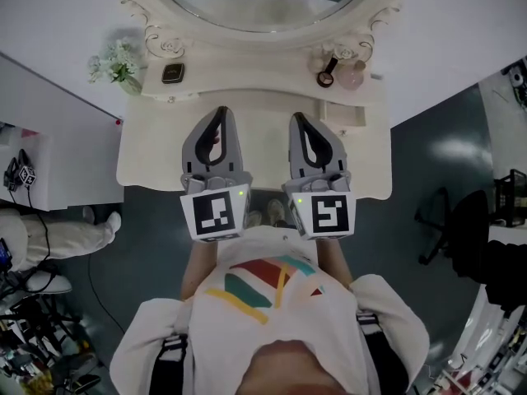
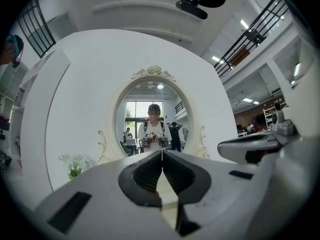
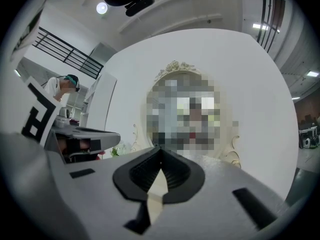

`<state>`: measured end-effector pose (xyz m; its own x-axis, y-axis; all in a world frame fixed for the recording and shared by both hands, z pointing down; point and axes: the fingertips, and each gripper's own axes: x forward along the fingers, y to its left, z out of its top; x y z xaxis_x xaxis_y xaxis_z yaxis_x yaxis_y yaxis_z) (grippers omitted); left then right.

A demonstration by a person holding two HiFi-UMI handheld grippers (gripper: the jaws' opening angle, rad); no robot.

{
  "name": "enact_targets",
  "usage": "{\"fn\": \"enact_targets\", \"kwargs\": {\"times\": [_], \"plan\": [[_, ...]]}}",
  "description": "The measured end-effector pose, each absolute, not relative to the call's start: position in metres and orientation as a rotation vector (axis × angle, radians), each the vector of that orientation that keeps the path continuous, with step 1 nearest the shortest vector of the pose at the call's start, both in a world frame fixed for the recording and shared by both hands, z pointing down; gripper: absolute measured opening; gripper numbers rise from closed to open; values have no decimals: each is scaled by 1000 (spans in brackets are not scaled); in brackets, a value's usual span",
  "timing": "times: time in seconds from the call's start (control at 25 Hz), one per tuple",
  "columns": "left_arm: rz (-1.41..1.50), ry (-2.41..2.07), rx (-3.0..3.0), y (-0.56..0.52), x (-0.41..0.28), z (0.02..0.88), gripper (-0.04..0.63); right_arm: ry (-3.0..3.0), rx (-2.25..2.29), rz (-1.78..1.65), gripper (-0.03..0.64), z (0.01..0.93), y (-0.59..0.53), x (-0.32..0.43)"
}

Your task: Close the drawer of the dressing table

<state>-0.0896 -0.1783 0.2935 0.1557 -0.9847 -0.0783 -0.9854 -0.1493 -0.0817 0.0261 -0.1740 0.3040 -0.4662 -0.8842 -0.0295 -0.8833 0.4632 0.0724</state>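
1. Dressing table (image 1: pixel 375 167): cream, smooth matte, w/ a wavy scalloped front edge. Oval mirror (image 1: pixel 247 2) at the back in a carved scroll frame.
2. Drawer (image 1: pixel 346 113): small cream box shape, seems to jut out from under the raised back shelf at its right end, just right of the right tongs' tip.
3. Left tongs (image 1: pixel 221 113) and right tongs (image 1: pixel 297 119): grey plastic shells, black ribbed pads. Both are closed tip to tip w/ nothing between, side by side over the tabletop (image 1: pixel 156 163), pointing at the mirror.
4. On the shelf: white flowers (image 1: pixel 115 62) and a dark squarish item (image 1: pixel 173 73) at left, a pinkish jar (image 1: pixel 352 74) at right.
5. Bare tabletop lies left and right of the tongs. Its front edge is near the person's body.
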Motion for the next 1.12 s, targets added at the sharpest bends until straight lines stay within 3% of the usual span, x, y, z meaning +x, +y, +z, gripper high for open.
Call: {"fn": "enact_targets", "kwargs": {"times": [0.48,0.8,1.12], "plan": [[-119,1997,-2357,-180,-69,326,8,-2549,1587,-144,2,341,-172,43],[-93,1994,-2322,-183,-64,331,8,-2509,1606,-113,104,358,-180,64],[-141,2005,-2331,-189,-63,334,8,-2430,1690,6,121,397,-200,104]]}}
